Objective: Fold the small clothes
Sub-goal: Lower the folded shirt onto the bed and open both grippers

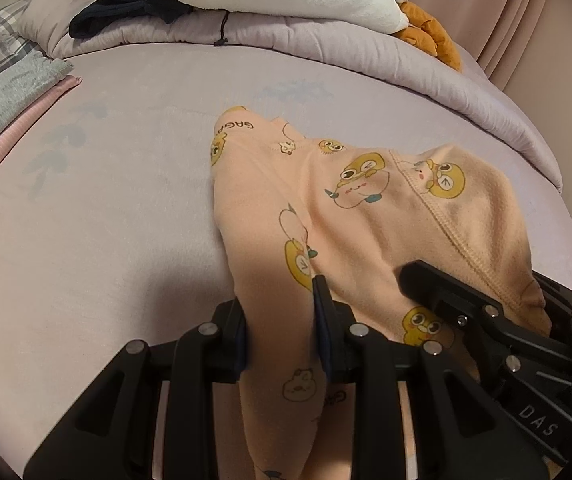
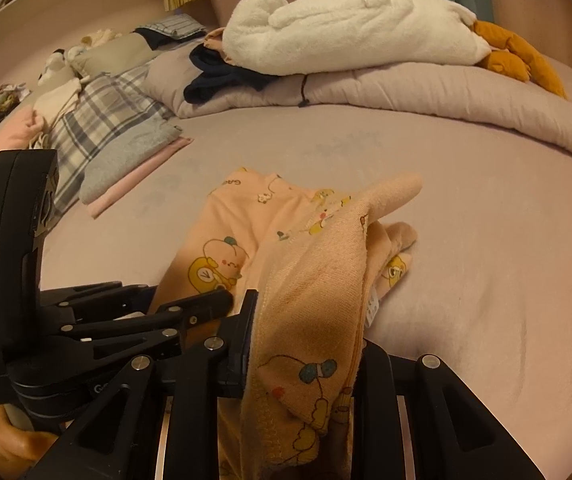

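Observation:
A small peach garment (image 1: 370,216) printed with yellow cartoon ducks lies bunched on the lilac bedsheet (image 1: 106,208). My left gripper (image 1: 282,332) is shut on a fold of its near edge, the cloth running up between the two pads. In the right wrist view the same peach garment (image 2: 286,248) drapes over my right gripper (image 2: 306,344), which is shut on a thick bunch of its hem. The left gripper (image 2: 202,308) appears there at lower left, its tip lying on the cloth. The right gripper (image 1: 438,296) shows at lower right in the left wrist view.
A rolled lilac duvet (image 2: 446,92) lines the far side, with a white plush toy (image 2: 346,28) and dark clothing (image 2: 222,76) on it. Folded grey and pink items (image 2: 134,168) and a plaid pillow (image 2: 98,120) sit at the left. A hand (image 2: 2,436) holds the left gripper's handle.

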Demonstrator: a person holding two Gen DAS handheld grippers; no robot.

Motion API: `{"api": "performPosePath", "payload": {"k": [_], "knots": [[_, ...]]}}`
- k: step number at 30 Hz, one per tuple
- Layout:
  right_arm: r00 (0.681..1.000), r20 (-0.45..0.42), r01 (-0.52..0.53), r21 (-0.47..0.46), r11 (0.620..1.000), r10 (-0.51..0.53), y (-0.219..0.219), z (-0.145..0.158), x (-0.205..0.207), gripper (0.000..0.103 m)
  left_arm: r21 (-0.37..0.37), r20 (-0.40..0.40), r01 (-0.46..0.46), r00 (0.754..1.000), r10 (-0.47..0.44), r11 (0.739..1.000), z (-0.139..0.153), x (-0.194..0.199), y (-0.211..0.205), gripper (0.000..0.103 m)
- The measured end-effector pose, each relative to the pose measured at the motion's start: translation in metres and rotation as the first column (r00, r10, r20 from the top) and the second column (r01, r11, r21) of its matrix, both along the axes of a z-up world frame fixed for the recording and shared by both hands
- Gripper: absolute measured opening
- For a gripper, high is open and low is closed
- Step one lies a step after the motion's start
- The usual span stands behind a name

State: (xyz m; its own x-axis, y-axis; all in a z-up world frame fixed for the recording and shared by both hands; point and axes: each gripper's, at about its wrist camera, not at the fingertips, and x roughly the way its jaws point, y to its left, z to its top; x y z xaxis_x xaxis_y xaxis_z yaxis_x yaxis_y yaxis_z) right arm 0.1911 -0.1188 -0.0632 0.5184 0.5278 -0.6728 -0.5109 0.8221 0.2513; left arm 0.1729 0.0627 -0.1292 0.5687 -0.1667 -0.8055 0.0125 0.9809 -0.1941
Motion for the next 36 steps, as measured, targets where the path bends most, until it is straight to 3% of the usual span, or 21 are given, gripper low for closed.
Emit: {"api": "performPosePath", "payload": {"k": [9,22,36], "knots": [[0.992,-0.109,0.065,0.032,0.997,-0.061,-0.017,-0.013,0.008,0.028,0.006,-0.003,-0.007,1.000,0.007,1.000,-0.002,-0.001,0.000,0.032],[0.974,-0.182,0.151,0.079,0.985,-0.135,-0.046,-0.022,0.003,0.051,0.014,0.001,-0.036,0.999,0.036,0.999,-0.002,-0.010,0.008,0.045],[0.969,-0.174,0.190,0.078,0.979,-0.174,-0.054,-0.014,-0.008,0.053,0.023,0.008,-0.053,0.999,0.053,0.998,0.000,-0.032,0.018,0.050]]}}
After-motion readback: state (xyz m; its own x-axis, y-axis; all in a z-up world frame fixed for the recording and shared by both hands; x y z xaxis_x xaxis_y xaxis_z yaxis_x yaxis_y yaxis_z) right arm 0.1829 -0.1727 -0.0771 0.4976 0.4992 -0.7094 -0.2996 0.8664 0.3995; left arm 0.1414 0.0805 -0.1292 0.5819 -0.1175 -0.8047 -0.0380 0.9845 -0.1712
